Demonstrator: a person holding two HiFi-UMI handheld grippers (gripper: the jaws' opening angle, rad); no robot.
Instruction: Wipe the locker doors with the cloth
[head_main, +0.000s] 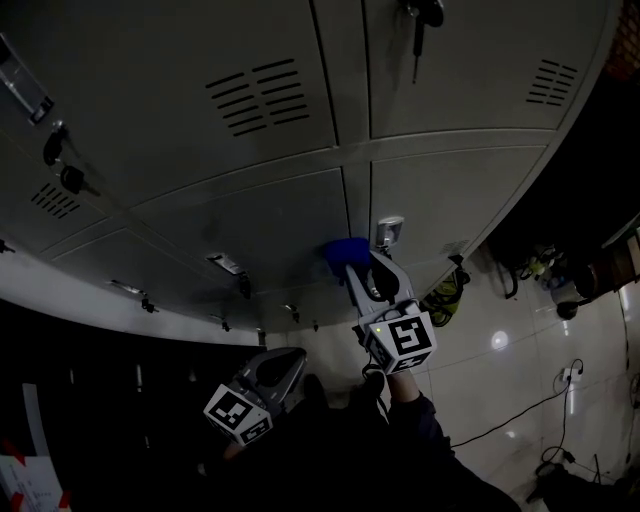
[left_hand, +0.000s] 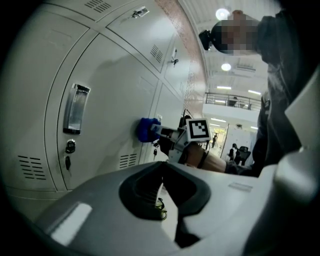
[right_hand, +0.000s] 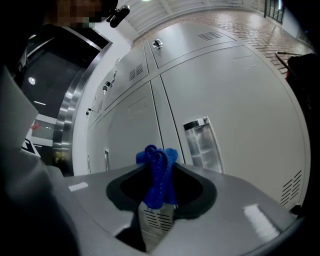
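**Cloth (head_main: 345, 250) at the door seam: press flat, stroke evenly**

The blue cloth is pinched in the right claw (head_main: 352, 264), whose jaws are closed on its bunched middle. It looks pressed against the grey locker door (head_main: 270, 220) at the seam, just beside the label holder (head_main: 389, 230). The left claw (head_main: 283, 362) hangs low and away from the lockers, with its jaws together on nothing. Wiping well probably calls for steady pressure and overlapping strokes. Steering round the holder should keep the cloth from snagging.

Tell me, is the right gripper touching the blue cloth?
Touching. The right gripper view shows the blue cloth pinched between the closed jaws of the right gripper.
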